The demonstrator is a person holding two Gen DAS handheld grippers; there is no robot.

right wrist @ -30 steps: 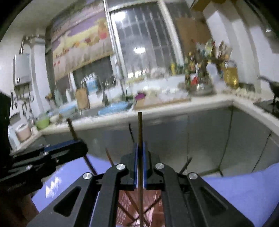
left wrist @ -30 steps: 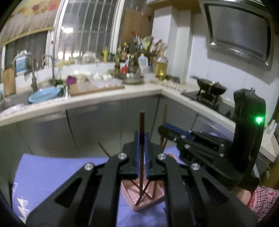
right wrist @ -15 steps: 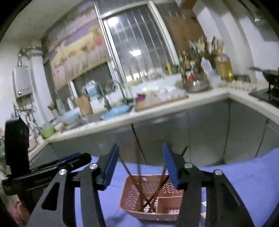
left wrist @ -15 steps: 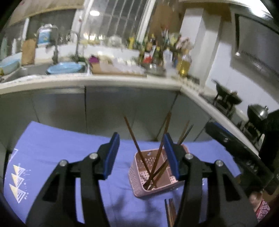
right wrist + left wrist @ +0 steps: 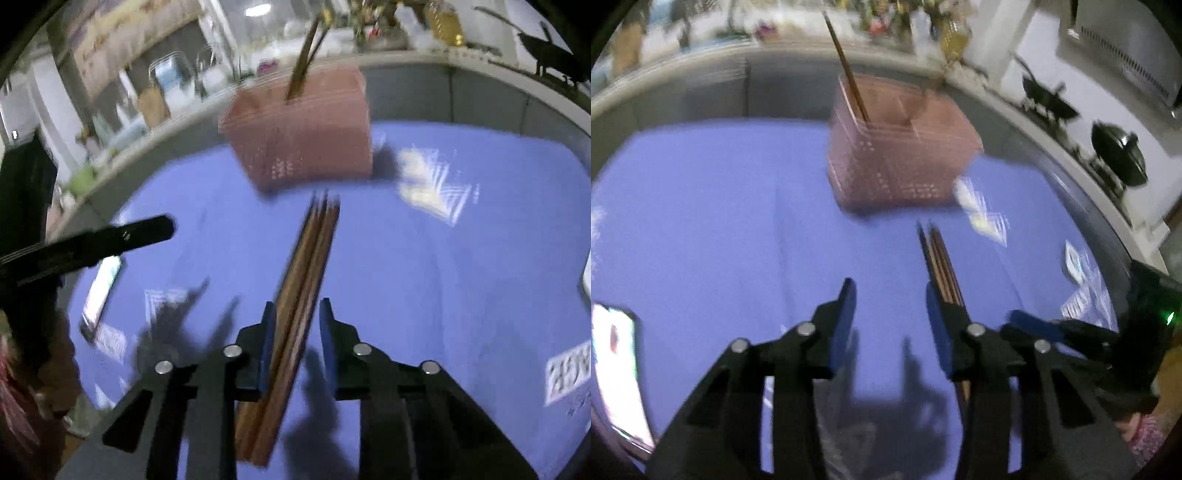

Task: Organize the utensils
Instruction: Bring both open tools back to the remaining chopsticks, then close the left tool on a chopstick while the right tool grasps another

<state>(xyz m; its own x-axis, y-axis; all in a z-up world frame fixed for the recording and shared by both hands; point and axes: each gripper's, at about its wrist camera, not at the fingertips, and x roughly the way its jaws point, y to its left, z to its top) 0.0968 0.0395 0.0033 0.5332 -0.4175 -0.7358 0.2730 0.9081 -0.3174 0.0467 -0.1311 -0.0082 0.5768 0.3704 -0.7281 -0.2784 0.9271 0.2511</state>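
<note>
A pink perforated basket (image 5: pixel 901 147) stands on the blue cloth with brown chopsticks (image 5: pixel 846 70) leaning out of it; it shows blurred in the right wrist view (image 5: pixel 299 129). A bundle of brown chopsticks (image 5: pixel 940 262) lies flat on the cloth in front of the basket. My left gripper (image 5: pixel 890 321) is open and empty, just left of the bundle. My right gripper (image 5: pixel 295 332) is open, its jaws either side of the bundle (image 5: pixel 303 291) lying on the cloth.
A lit phone (image 5: pixel 617 369) lies on the cloth at the left, also in the right wrist view (image 5: pixel 99 291). White printed patterns (image 5: pixel 432 184) mark the cloth. Kitchen counter, pans (image 5: pixel 1119 155) and stove run behind the table.
Both grippers let go of the chopsticks they held upright over the basket, opened, and dropped down and back towards the bundle lying on the cloth.
</note>
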